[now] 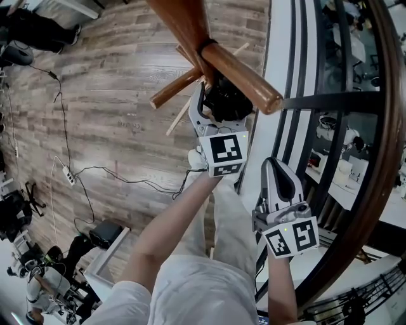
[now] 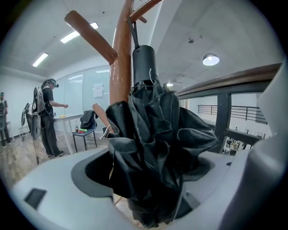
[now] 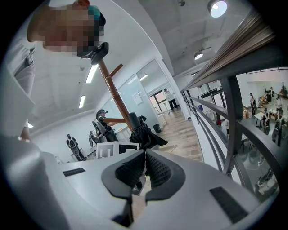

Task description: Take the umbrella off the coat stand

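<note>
1. The step in hand is the grasp. The left hand-held gripper [image 1: 221, 109] is spread as wide as it goes, and the umbrella [image 2: 157, 148] sits right between its jaws. The crumpled black canopy fills the gap, but I judge that the pads are not yet pressing on it.
2. The umbrella hangs on the coat stand [image 2: 120, 67]. Its black handle [image 2: 145, 63] stands straight above the left hand-held gripper. From the handle a thin strap [image 2: 133, 33] runs up to a peg [image 2: 146, 5] higher yet.
3. Next, the jaws likely need to shut firmly on the bundle of fabric. The umbrella then has to go up and outward along the sloping peg until the strap slips off its end. Pulling straight back toward the person would probably only tighten the strap against the wood.
4. The fabric is soft and loose, so a shallow pinch may catch only a fold and let the weight sag.
5. The right hand-held gripper [image 3: 145, 168] is pressed together on nothing. It is held back and to the right of the left one, with the stand well ahead of it.
6. A second lower peg [image 2: 90, 37] juts out above and to the left of the left hand-held gripper and could snag the canopy on the way up.
7. A dark railing [image 1: 380, 159] runs close on the right of both hand-held grippers, which limits any swing that way.
8. A person [image 2: 49, 117] stands far off beyond the stand, clear of the work.
</note>
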Motion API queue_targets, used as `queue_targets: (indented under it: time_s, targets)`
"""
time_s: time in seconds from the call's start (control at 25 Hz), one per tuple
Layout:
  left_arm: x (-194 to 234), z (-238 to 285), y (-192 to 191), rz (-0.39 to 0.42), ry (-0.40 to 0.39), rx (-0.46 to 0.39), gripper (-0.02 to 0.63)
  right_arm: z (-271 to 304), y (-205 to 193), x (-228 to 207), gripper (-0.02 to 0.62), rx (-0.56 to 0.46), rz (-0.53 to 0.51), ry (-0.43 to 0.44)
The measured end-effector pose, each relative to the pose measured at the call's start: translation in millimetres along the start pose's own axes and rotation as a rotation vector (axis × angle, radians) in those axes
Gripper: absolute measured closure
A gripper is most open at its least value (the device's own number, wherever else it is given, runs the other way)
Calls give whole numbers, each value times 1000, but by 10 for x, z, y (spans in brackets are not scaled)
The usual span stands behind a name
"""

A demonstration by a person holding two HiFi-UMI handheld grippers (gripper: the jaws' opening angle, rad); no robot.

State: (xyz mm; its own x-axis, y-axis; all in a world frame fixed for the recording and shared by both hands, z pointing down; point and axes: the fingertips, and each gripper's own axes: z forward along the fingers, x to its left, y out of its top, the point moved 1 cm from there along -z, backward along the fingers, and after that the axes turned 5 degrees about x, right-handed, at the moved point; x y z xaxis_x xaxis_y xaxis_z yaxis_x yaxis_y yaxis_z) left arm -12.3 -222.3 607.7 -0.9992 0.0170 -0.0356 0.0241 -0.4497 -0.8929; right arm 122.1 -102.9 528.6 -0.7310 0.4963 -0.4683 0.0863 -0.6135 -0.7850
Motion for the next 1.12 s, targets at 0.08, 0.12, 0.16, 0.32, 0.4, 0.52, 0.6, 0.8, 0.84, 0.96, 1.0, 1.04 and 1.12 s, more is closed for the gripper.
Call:
queue_targets:
  time_s: [0.08, 0.12, 0.16, 0.32, 0.4, 0.52, 0.6, 0.8, 0.84, 0.96, 1.0, 1.04, 1.12]
  targets:
    - [-36, -2, -16, 7, 7, 3, 184, -26, 15, -20, 560, -1, 0, -4]
    - [-46, -12, -11, 13, 13, 6, 188, -38, 28, -28, 560, -3, 0, -6]
    - [-51, -28, -1, 19, 20, 8, 193, -49, 39, -34, 560, -5, 0, -8]
    - [-49, -118, -44, 20, 26, 20, 250, -87, 45, -40, 560, -15, -1, -16]
    - [-37, -144, -74, 23, 14, 25, 284, -88, 45, -43, 560, -18, -2, -17]
    - [-54, -167, -104, 34, -24, 28, 346, -83, 47, -53, 560, -16, -6, -17]
    - [-76, -173, -119, 40, -48, 29, 354, -86, 28, -56, 560, -13, -9, -16]
    - [-66, -199, -104, 38, -88, 36, 362, -124, 13, 20, 560, -8, -17, -11]
    - [-61, -210, -108, 39, -94, 39, 364, -128, 12, 40, 560, -8, -19, -10]
    - [-66, -241, -131, 39, -112, 52, 365, -129, 27, 67, 560, -10, -25, -7]
    - [-66, -252, -141, 39, -118, 58, 365, -129, 37, 74, 560, -12, -26, -7]
    - [-62, -262, -150, 41, -123, 64, 365, -131, 50, 81, 560, -13, -27, -6]
    - [-51, -277, -152, 46, -130, 73, 365, -138, 76, 93, 560, -14, -32, -6]
